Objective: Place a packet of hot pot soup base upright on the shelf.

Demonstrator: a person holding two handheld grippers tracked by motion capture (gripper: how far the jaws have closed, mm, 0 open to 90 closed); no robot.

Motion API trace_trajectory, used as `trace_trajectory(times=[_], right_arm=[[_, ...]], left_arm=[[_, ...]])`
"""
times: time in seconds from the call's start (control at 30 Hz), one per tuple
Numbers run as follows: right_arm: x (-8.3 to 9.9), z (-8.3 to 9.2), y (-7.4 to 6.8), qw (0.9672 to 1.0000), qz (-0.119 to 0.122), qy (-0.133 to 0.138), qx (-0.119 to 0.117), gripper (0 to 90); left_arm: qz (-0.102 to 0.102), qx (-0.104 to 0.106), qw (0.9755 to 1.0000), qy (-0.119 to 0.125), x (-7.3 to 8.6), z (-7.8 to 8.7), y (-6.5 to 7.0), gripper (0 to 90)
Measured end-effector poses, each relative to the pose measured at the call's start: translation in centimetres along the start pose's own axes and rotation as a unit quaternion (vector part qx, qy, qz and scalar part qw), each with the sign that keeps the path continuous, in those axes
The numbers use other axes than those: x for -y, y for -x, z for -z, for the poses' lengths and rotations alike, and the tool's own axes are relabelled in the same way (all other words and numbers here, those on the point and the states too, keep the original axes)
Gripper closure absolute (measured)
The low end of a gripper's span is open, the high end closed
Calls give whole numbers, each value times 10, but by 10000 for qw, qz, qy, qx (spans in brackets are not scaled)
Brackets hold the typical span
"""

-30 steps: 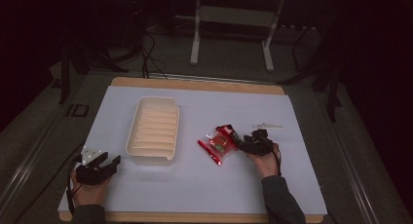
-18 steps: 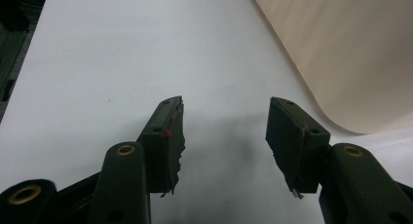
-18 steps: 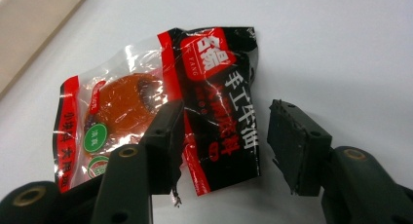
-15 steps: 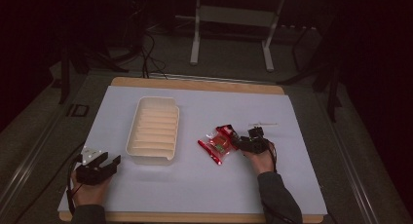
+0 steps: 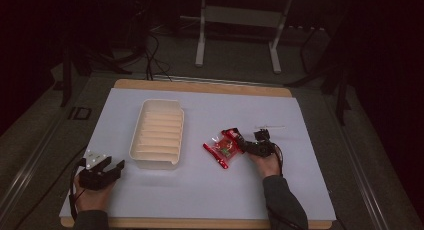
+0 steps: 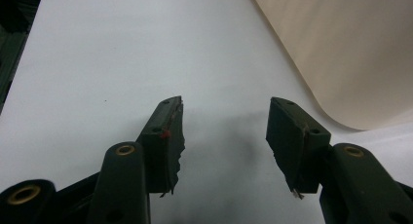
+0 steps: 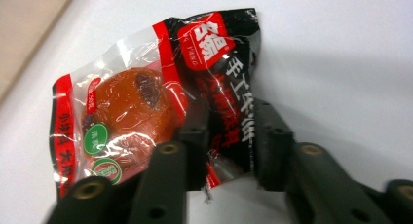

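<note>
A red, black and clear snack packet [image 5: 221,149] with an orange-brown piece inside lies on the white mat right of centre. My right gripper [image 5: 241,142] reaches it from the right. In the right gripper view its jaws have just been closing, and they now pinch the black end of the packet [image 7: 131,102] between them, at the right gripper [image 7: 231,136]. A cream ribbed tray [image 5: 155,101] stands empty left of centre. My left gripper [image 5: 112,165] rests at the front left, open, with bare mat between its jaws [image 6: 224,131]. The tray's corner [image 6: 350,48] lies just ahead to its right.
A thin pale stick [image 5: 270,126] lies on the mat behind my right hand. The wooden table edge [image 5: 200,86] frames the white mat. Beyond the table stand a metal frame [image 5: 202,35] and cables on the dark floor.
My right gripper has shifted a little left onto the packet's end and its jaws have come together on it. The left gripper has not moved.
</note>
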State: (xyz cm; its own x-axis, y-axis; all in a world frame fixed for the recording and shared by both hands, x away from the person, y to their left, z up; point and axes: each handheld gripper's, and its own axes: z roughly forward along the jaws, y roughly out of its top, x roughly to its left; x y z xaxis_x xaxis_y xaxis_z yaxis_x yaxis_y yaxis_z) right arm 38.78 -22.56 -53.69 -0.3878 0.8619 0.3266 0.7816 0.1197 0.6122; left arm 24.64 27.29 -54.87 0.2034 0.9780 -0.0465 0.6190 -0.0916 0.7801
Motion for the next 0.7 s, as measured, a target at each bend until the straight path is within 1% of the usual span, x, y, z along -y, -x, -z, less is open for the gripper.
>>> trace_trajectory(times=[0.03,0.07,0.1,0.17,0.2,0.27,0.33,0.5,0.53,0.57,0.6,0.7], right_arm=[[0,0,0,10000,0,0,0,719],[0,0,5,9997,-151,14,-165,779],[0,0,5,9997,-151,14,-165,779],[1,2,5,9995,-222,74,-229,845],[1,2,5,9995,-222,74,-229,845],[0,3,0,9997,-143,129,-150,865],[-1,4,-1,9997,-136,172,-148,872],[-3,9,-5,9994,-73,273,-205,882],[-5,12,-7,9992,-11,322,-227,884],[-5,12,-7,9992,-11,322,-227,884],[-7,15,-11,9990,73,380,-241,885],[-9,17,-13,9988,133,405,-252,886]], left_arm=[[3,2,10000,-1,0,0,0,480],[5,4,10000,1,0,0,0,479],[10,4,10000,1,0,0,0,479],[8,0,10000,-3,0,0,0,480],[4,1,10000,-5,0,0,0,480],[0,0,10000,1,0,0,0,480],[5,2,10000,0,0,0,0,480],[3,2,10000,-6,0,0,0,480],[0,1,10000,-2,0,0,0,480],[1,-1,10000,-2,0,0,0,480],[2,-1,10000,-1,0,0,0,480],[0,-1,10000,-2,0,0,0,480]])
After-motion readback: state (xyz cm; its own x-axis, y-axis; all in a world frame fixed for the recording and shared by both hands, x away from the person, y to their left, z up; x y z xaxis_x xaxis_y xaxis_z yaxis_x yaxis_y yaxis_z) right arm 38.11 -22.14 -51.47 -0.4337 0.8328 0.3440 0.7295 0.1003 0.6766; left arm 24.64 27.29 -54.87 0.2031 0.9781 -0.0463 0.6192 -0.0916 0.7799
